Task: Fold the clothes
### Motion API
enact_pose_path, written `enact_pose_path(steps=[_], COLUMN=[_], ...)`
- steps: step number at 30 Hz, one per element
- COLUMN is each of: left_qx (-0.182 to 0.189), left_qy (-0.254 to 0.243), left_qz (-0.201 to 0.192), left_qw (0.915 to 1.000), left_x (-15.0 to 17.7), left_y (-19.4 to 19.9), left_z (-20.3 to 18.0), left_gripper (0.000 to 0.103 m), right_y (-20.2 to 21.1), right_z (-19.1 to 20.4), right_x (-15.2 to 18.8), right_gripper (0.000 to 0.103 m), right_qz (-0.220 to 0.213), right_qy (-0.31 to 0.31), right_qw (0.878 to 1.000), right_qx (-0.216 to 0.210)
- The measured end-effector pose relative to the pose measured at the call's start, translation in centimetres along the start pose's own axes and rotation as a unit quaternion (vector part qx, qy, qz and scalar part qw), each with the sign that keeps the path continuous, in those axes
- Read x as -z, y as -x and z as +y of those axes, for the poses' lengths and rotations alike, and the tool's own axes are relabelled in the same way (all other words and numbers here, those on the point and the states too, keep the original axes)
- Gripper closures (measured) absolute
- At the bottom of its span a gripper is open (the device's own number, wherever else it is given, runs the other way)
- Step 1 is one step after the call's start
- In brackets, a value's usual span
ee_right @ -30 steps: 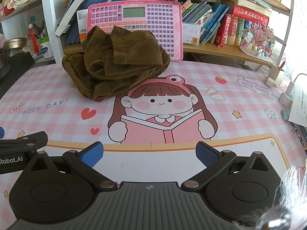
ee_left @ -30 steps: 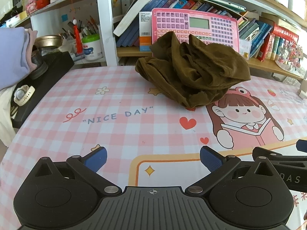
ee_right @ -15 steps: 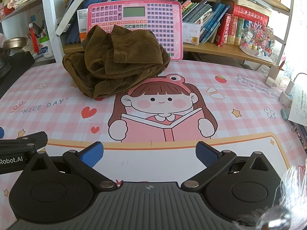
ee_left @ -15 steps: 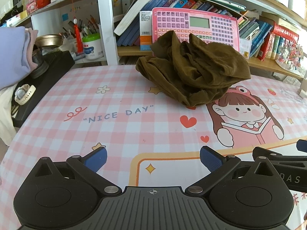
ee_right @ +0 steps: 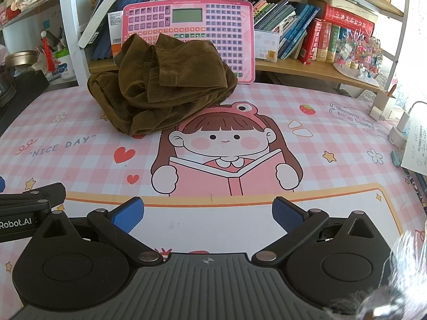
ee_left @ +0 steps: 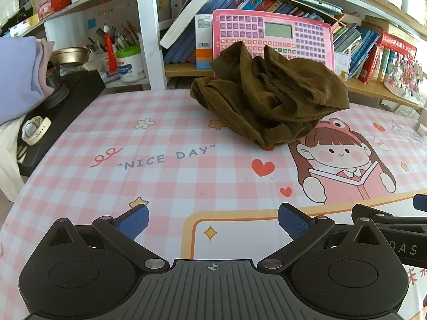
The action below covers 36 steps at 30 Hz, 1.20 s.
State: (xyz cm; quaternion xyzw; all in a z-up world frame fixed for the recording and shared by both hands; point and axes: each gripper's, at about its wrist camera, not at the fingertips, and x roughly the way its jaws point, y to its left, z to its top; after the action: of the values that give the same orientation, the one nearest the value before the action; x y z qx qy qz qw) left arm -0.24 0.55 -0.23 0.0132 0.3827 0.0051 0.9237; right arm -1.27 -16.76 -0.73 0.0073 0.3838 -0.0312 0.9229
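A crumpled olive-brown corduroy garment (ee_left: 269, 98) lies in a heap at the far side of the pink checked table mat (ee_left: 170, 176); it also shows in the right wrist view (ee_right: 162, 88). My left gripper (ee_left: 213, 221) is open and empty, low over the mat's near part, well short of the garment. My right gripper (ee_right: 208, 213) is open and empty, also near the front edge, to the right of the left one. The garment touches neither gripper.
A pink toy keyboard tablet (ee_right: 189, 26) leans on the bookshelf (ee_right: 307, 66) behind the garment. A black box (ee_left: 61, 112) with a watch (ee_left: 34, 130) stands at the left edge. A charger and papers (ee_right: 408, 138) lie at the right edge.
The left gripper's view has crept slightly forward toward the garment. The right gripper and the garment have not visibly moved.
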Motion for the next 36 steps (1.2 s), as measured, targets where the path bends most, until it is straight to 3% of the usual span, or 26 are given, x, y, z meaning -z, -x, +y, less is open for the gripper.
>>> enact_pose_path(steps=[36], left_qx=[0.001], left_qy=[0.002], left_qz=[0.007], left_qw=[1.0], left_x=[0.11], left_y=[-0.15], left_z=[0.33], left_gripper=[0.0], right_y=[-0.16], right_z=[0.25], right_x=[0.0], right_gripper=[0.0], right_qz=[0.006], right_qy=[0.0], right_qw=[1.0], right_qx=[0.001])
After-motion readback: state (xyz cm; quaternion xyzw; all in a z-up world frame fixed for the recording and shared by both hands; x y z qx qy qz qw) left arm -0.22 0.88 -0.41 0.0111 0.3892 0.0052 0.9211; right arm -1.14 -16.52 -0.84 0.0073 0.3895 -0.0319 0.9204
